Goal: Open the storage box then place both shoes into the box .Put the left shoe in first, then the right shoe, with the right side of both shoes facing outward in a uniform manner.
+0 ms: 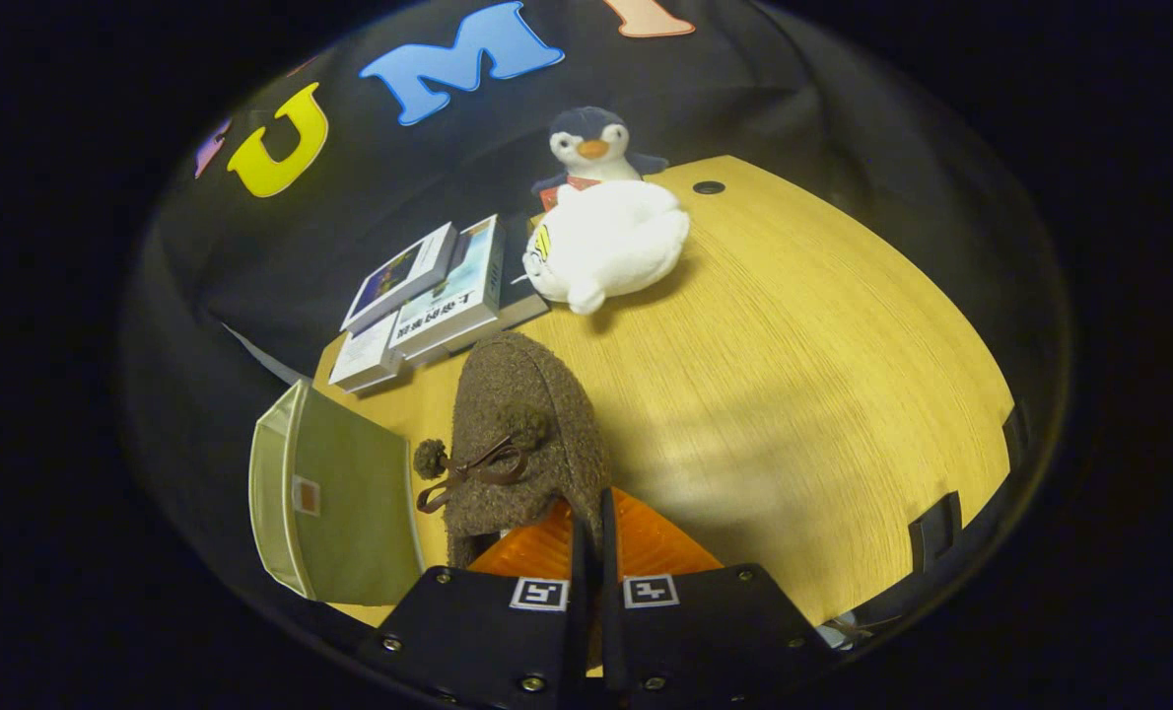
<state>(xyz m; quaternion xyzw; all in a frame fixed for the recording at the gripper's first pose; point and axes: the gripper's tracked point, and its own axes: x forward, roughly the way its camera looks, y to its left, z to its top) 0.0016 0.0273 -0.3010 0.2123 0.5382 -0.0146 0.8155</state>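
Note:
A brown fuzzy shoe (517,434) with a brown bow and pompoms hangs above the wooden table, its toe pointing away from me. My gripper (591,518) is shut on the shoe's heel edge, the orange fingers (537,547) nearly together with the thin rim pinched between them. To the left of the shoe sits the pale green storage box (340,503), its lid or flap showing a small brown tag. Whether the box is open I cannot tell from this angle.
A stack of books (429,301) lies beyond the box at the table's far left. A white plush toy (611,242) and a penguin plush (591,143) sit at the far edge. Bare wooden tabletop (803,394) spreads to the right.

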